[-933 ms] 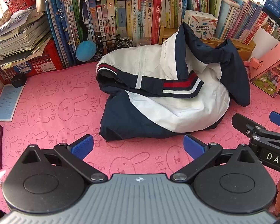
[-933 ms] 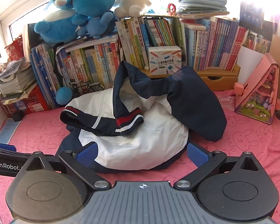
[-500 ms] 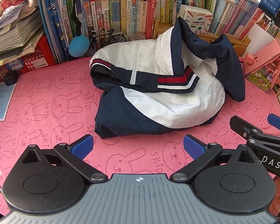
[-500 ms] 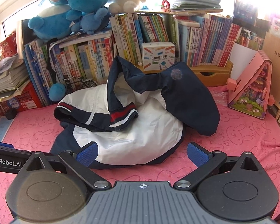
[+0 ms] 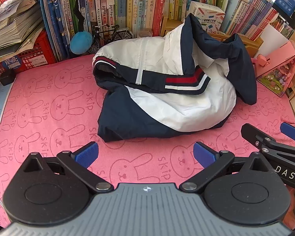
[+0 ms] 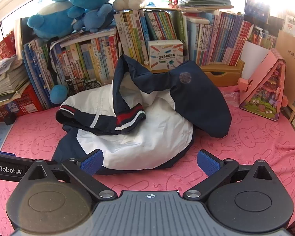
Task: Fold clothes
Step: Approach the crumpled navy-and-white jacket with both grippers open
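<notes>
Against the earlier frames, the jacket (image 5: pixel 167 98) lies in the same crumpled heap, but both cameras now see it from a little farther back and higher, with more bare pink towel (image 5: pixel 49 102) showing between the jacket and the fingertips. The left gripper (image 5: pixel 145 154) is spread wide, its blue pads (image 5: pixel 86 154) empty and hanging over the towel just short of the jacket's dark near hem, touching nothing. The right gripper (image 6: pixel 150 162) is spread just as wide and also holds nothing; in its own view its left pad (image 6: pixel 92 162) overlaps the jacket's white near edge, though contact cannot be told. From the left wrist view the right gripper (image 5: pixel 273 135) shows beside the jacket's right end, marked "DAS"; from the right wrist view the left gripper's body, near the jacket's left corner, reads "enRobot.AI". The jacket, navy and white with red and white stripes on its band, sits in the middle of the towel-covered bench, its dark hood propped up toward the row of books (image 6: pixel 127 45) behind it. The towel around the jacket is printed with rabbits and the word "SKiP". Behind the jacket stands a white box (image 6: pixel 165 54) with pencil drawings and the small words "POCKET LABEL PRINTER"; a model bicycle (image 5: pixel 110 34) stands behind the jacket's left end, and a pink triangular house (image 6: pixel 263 90) to its right.
</notes>
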A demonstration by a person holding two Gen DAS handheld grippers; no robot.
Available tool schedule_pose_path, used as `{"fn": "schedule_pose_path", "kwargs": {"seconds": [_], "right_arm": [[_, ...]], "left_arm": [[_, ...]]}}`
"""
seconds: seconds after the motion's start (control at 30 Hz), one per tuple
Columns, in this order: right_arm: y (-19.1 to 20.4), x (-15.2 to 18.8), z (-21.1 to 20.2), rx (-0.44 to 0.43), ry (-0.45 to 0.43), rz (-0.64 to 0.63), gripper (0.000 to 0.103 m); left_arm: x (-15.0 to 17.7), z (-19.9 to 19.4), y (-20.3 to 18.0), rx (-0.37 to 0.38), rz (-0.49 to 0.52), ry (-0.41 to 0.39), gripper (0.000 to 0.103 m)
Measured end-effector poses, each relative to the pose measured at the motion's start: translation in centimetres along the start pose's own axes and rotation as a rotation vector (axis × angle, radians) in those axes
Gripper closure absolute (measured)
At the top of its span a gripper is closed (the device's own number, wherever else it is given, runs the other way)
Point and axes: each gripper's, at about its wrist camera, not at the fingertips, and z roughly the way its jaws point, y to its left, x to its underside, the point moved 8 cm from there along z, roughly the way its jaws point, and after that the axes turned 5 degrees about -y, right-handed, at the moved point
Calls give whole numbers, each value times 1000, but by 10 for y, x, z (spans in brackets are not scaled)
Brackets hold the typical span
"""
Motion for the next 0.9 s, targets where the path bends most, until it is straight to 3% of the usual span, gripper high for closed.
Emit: {"fn": "schedule_pose_path", "kwargs": {"seconds": [0.9], "right_arm": [[9, -6, 9, -14, 14, -4, 0]], "left_arm": [[-2, 9, 4, -16, -16, 21, 0]]}}
